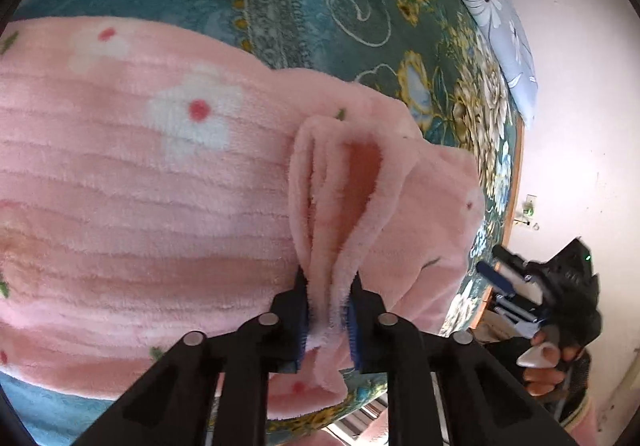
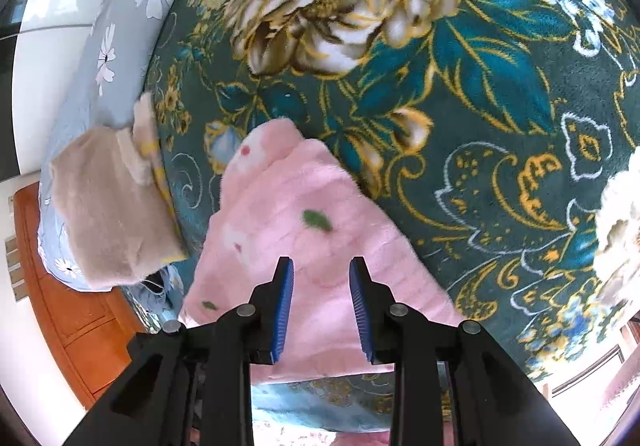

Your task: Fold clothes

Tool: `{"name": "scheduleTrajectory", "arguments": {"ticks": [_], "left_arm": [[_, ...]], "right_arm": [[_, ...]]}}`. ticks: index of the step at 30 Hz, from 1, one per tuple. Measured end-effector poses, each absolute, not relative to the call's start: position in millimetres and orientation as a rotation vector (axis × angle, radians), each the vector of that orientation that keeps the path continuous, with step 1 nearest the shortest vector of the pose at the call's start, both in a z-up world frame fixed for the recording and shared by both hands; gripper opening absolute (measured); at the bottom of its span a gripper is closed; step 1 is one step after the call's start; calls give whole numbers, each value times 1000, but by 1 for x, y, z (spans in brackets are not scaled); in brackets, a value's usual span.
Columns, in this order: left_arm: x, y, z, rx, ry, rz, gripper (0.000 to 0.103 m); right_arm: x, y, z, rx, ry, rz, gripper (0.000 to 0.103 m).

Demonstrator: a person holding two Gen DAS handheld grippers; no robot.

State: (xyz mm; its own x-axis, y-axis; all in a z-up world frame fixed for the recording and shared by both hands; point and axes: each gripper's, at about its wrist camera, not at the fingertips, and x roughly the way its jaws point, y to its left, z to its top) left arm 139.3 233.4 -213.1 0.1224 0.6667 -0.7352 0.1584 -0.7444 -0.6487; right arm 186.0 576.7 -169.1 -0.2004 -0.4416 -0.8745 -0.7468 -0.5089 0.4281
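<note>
A fluffy pink garment (image 1: 140,186) with white flowers lies spread on the bed. My left gripper (image 1: 329,286) is shut on a raised fold of its edge (image 1: 340,186), and the blue pads pinch the fabric from both sides. In the right wrist view the same pink garment (image 2: 288,198) lies with one corner pointing away. My right gripper (image 2: 321,266) hovers open above it with nothing between its pads. It also shows in the left wrist view as the right gripper (image 1: 489,259), held by a hand off the bed's edge.
A dark green floral blanket (image 2: 440,66) covers the bed. A folded beige and yellow garment (image 2: 108,214) lies at its left edge near a blue daisy pillow (image 2: 120,6). An orange wooden cabinet (image 2: 68,286) stands beside the bed, below a pale wall (image 1: 580,86).
</note>
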Motion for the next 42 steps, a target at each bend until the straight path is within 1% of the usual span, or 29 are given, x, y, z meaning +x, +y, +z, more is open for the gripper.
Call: {"name": "scheduleTrajectory", "arguments": {"ticks": [6, 9, 12, 13, 16, 19, 23, 25, 27, 30, 32, 34, 36, 40, 42], "left_arm": [[143, 199, -170, -1843, -902, 1713, 12], [144, 173, -158, -1833, -865, 1779, 12], [144, 150, -178, -1922, -882, 1807, 12], [145, 144, -188, -1954, -903, 1804, 13], [145, 134, -216, -2026, -956, 1789, 13], [145, 135, -229, -2052, -941, 1789, 14], [146, 136, -228, -2045, -952, 1792, 17], [149, 130, -218, -2009, -972, 1782, 21], [153, 123, -206, -1967, -992, 1772, 24], [164, 93, -181, -1890, -1031, 1827, 37], [177, 57, -170, -1863, -1108, 1898, 50], [195, 7, -168, -1859, -1243, 1988, 56], [215, -46, -176, -1856, -1450, 2058, 58], [246, -128, -207, -1859, -1811, 2127, 69], [249, -146, -219, -1860, -1878, 2122, 71]], "right_arm": [[176, 554, -142, -1812, 1376, 1893, 29], [172, 527, -126, -1842, 1393, 2018, 29], [164, 490, -130, -1968, 1379, 2088, 29], [161, 478, -135, -2010, 1345, 2090, 29], [155, 453, -158, -2086, 1164, 2090, 29], [152, 448, -182, -2075, 964, 2055, 29], [152, 455, -209, -2075, 903, 1986, 29], [153, 455, -210, -2066, 908, 1964, 29], [154, 451, -197, -2055, 920, 1997, 29], [158, 440, -171, -2045, 912, 2066, 29], [162, 432, -152, -2042, 894, 2104, 29], [168, 424, -139, -2045, 888, 2127, 29], [171, 415, -131, -2049, 883, 2132, 32], [172, 391, -125, -2048, 902, 2122, 34], [174, 377, -124, -2048, 913, 2115, 34]]}}
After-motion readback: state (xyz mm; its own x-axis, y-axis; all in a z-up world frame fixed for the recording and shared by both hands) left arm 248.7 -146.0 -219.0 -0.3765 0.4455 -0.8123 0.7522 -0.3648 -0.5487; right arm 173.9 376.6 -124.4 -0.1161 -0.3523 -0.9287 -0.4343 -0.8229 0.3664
